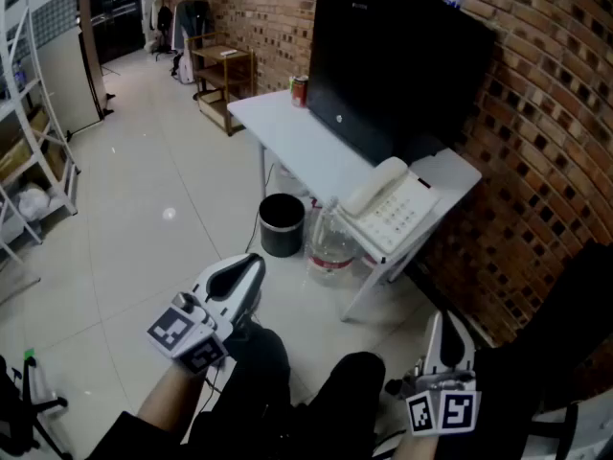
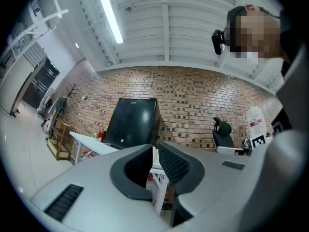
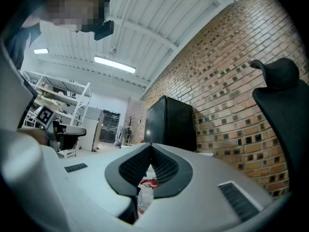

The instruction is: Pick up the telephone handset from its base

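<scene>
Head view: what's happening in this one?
A person holds the left gripper and right gripper low over their lap, both with jaws together and empty. The white telephone handset lies on its white base on the white table ahead, untouched.

No legible text, label or number visible.

I've got the tabletop (image 1: 306, 151) up against the wall (image 1: 546, 161), with the screen (image 1: 383, 65) at its back. The handset (image 1: 374, 188) sits on its base (image 1: 402, 220) at the near end and the can (image 1: 299, 91) at the far end. Bin (image 1: 282, 226) and bottle (image 1: 332, 245) are side by side on the floor, just beside the tabletop
</scene>
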Demonstrator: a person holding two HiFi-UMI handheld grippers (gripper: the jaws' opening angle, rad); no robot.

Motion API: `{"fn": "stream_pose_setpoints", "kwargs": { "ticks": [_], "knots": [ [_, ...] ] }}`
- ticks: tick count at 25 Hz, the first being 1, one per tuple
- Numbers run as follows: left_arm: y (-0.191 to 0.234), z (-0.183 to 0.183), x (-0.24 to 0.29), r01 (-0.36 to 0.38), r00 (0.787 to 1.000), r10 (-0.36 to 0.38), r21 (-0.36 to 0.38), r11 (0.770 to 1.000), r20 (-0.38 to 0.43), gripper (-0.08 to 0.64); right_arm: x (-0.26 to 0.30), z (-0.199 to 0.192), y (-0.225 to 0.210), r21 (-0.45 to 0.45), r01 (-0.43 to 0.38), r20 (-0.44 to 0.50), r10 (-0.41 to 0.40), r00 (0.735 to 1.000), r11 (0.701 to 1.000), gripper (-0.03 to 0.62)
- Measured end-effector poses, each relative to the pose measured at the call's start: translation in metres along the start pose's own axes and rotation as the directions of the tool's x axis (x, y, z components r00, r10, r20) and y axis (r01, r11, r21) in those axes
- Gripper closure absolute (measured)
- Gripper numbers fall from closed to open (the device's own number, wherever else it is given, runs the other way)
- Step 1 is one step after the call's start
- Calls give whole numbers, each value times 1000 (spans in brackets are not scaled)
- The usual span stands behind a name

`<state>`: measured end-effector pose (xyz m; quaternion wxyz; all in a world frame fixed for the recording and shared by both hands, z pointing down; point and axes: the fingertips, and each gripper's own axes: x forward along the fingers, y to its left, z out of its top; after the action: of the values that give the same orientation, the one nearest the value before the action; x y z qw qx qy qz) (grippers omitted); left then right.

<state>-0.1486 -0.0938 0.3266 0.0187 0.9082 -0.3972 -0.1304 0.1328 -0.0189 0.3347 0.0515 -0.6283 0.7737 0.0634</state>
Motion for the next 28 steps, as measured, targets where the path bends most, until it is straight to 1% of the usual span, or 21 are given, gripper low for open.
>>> {"fn": "stream_pose_setpoints", "kwargs": {
  "ticks": [3,6,8,12,14,18,22,24,26,28],
  "knots": [
    [11,-9,30,10,999,-12,-40,999,-51,526,19,-12,-7,-3,-4,-30,4,1000,1000,581],
    [22,-12,68,43,995,-50,-74,996,-88,526,42,-20,-19,-3,-5,-41,5,999,1000,581],
    [27,-12,97,66,992,-72,-65,996,-102,526,57,-23,-26,8,-4,-40,5,999,1000,581],
    [23,-21,141,106,980,-109,-25,994,-168,526,80,-33,-31,31,-17,-45,18,999,999,581],
    [19,-26,158,123,974,-127,-29,992,-187,526,90,-36,-34,29,-18,-49,19,999,999,581],
    [14,-31,187,165,962,-178,-77,983,-205,526,105,-30,-43,48,-6,-26,7,1000,999,581],
    [20,-30,215,179,950,-202,-114,977,-240,525,115,-19,-47,38,6,5,-7,1000,999,581],
    [22,-31,230,187,937,-209,-101,977,-280,488,116,-16,-49,34,15,13,-15,1000,999,581],
    [23,-36,247,189,918,-195,-51,981,-345,403,116,-16,-52,33,24,13,-25,1000,999,581],
    [23,-47,265,185,893,-165,8,983,-420,333,115,-20,-56,38,34,6,-34,999,999,581]
  ]
}}
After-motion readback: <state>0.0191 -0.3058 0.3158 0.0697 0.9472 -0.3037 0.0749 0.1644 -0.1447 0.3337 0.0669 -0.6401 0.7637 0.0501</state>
